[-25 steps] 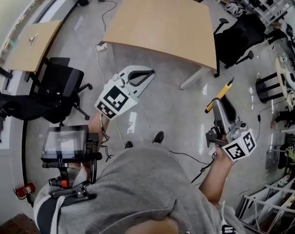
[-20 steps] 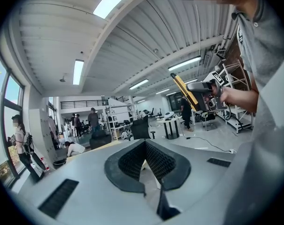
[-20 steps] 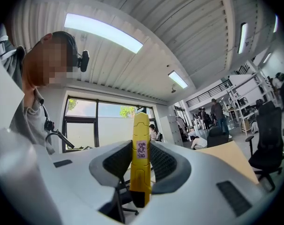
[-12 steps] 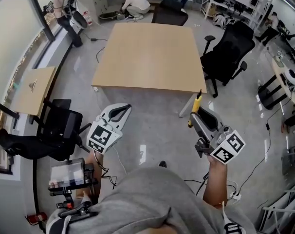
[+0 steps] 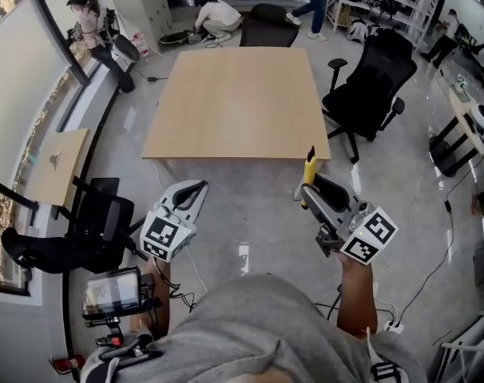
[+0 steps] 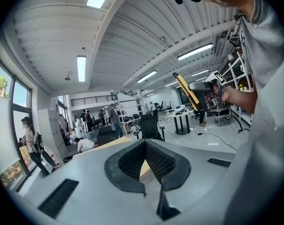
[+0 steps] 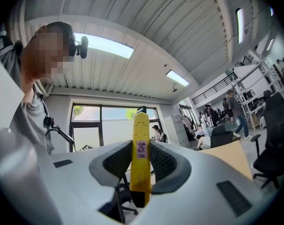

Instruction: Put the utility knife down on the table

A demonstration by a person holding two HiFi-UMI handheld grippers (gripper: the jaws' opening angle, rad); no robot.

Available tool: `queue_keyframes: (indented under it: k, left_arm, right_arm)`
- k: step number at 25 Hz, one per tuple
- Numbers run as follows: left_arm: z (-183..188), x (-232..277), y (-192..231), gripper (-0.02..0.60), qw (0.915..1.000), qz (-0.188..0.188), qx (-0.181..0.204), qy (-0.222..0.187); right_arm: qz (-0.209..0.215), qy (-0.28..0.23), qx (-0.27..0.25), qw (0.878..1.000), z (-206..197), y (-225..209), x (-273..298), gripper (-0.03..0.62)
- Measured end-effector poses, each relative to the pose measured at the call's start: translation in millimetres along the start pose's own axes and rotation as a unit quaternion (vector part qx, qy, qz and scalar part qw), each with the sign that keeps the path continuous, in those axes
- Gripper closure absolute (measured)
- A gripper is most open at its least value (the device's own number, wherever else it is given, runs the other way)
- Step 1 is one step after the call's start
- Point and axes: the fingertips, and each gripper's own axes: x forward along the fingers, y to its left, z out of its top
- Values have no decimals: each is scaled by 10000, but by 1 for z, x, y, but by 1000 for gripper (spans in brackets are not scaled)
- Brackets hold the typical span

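The right tool (image 5: pixel 307 191) is clenched on the utility knife (image 5: pixel 309 168). In the right gripper view the yellow knife (image 7: pixel 141 146) is seen upright between the two dark pads and pressed from both sides, with its tip projecting well beyond them. The left tool (image 5: pixel 196 188) is closed with its pad tips together. Nothing is held there, and only a narrow wedge is left behind the tips in the left gripper view.

In the head view both tools are held in the air over grey floor (image 5: pixel 250 190). The left one is at lower centre-left and the right one at lower centre-right. The knife is not on the table (image 5: pixel 234 94). Its tip is seen just at the table's near right corner, and whether it is over the top cannot be told.

The table's near edge runs across the middle of the frame. A strip of floor is seen between that edge and the person. A black office chair (image 5: pixel 370 94) stands just beside the table's right edge. A second black chair (image 5: pixel 86 230) stands at lower left, well apart from the left tool.
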Motion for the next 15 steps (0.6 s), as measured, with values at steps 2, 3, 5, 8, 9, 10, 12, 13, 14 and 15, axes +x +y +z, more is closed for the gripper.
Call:
queue_keyframes:
  k: [2, 3, 5, 8, 9, 10, 12, 13, 14, 15]
  left_arm:
    - [-4, 2, -2, 578, 10000, -14, 27, 3]
    - [-4, 4, -3, 578, 10000, -18, 40, 7]
    - [-5, 8, -4, 578, 10000, -16, 54, 20]
    - [-6, 11, -3, 578, 10000, 14, 32, 36]
    - [-6, 12, -2, 578, 10000, 27, 20, 34]
    - [-6, 12, -2, 578, 10000, 34, 15, 28]
    - [-6, 13, -3, 578, 10000, 33, -2, 10]
    - [-6, 13, -4, 578, 10000, 32, -26, 8]
    - [-7, 13, -5, 578, 10000, 22, -45, 14]
    - [-9, 13, -6, 578, 10000, 3, -52, 26]
  right_arm:
    - [-3, -13, -4, 10000, -4, -2, -1, 476]
    - [-1, -27, -4, 10000, -5, -4, -1, 476]
    - [6, -55, 4, 10000, -6, -9, -3, 476]
    - [14, -76, 42, 10000, -9, -12, -4, 476]
    - [17, -70, 55, 10000, -10, -12, -4, 476]
    - [20, -58, 65, 10000, -11, -12, -4, 476]
    - [18, -30, 78, 10000, -12, -13, -5, 476]
    - [10, -18, 85, 10000, -13, -14, -5, 476]
    - [2, -9, 96, 10000, -13, -15, -5, 476]
    - [-5, 2, 111, 9999, -14, -16, -4, 476]
